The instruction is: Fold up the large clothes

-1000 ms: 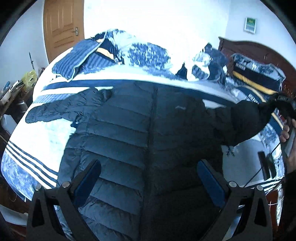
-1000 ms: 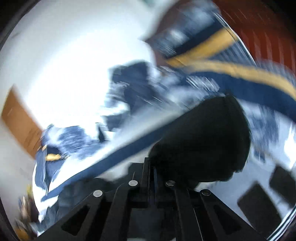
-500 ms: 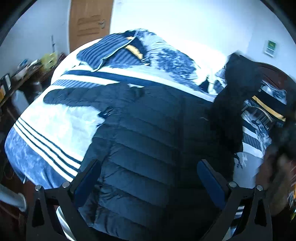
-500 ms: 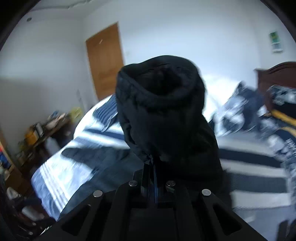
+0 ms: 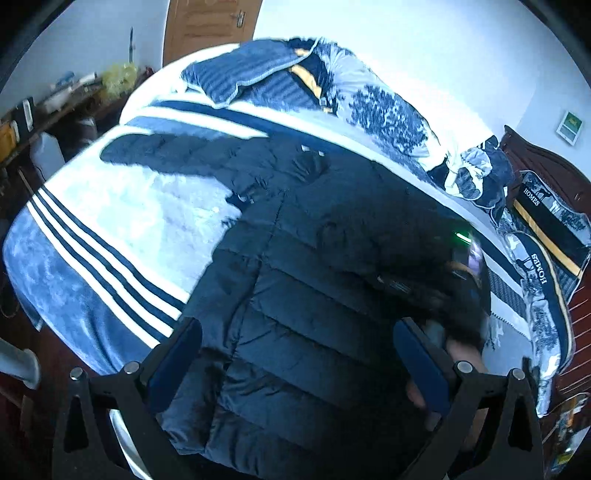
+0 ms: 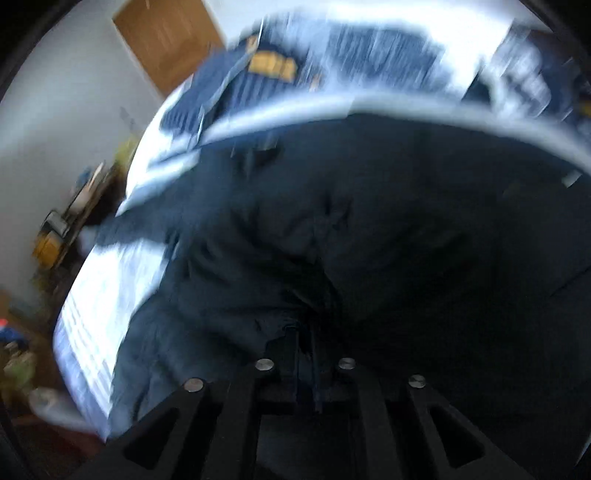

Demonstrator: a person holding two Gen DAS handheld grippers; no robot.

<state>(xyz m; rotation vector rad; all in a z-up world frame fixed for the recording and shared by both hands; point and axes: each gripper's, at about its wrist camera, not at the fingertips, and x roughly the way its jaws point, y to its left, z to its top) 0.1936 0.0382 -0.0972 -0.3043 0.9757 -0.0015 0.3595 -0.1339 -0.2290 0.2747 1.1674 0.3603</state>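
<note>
A dark navy puffer jacket (image 5: pixel 295 295) lies spread on the bed, its left sleeve (image 5: pixel 166 155) stretched out to the left. My left gripper (image 5: pixel 295 354) is open and empty above the jacket's lower part. My right gripper (image 6: pixel 304 332) is shut on the jacket's right sleeve (image 6: pixel 258 266) and holds it low over the jacket's body. In the left wrist view the right gripper's body (image 5: pixel 458 280) sits blurred over the jacket's right side. The right wrist view is motion-blurred.
The bed has a blue and white striped blanket (image 5: pixel 103 229). Bunched bedding (image 5: pixel 295 81) lies at the far side, pillows (image 5: pixel 543 236) by the wooden headboard on the right. A cluttered desk (image 5: pixel 44 107) stands at the left, a door (image 5: pixel 207 26) behind.
My right gripper has swung the right sleeve up from the right side and over, then down onto the jacket's body. The left gripper stayed open and shifted its view a little.
</note>
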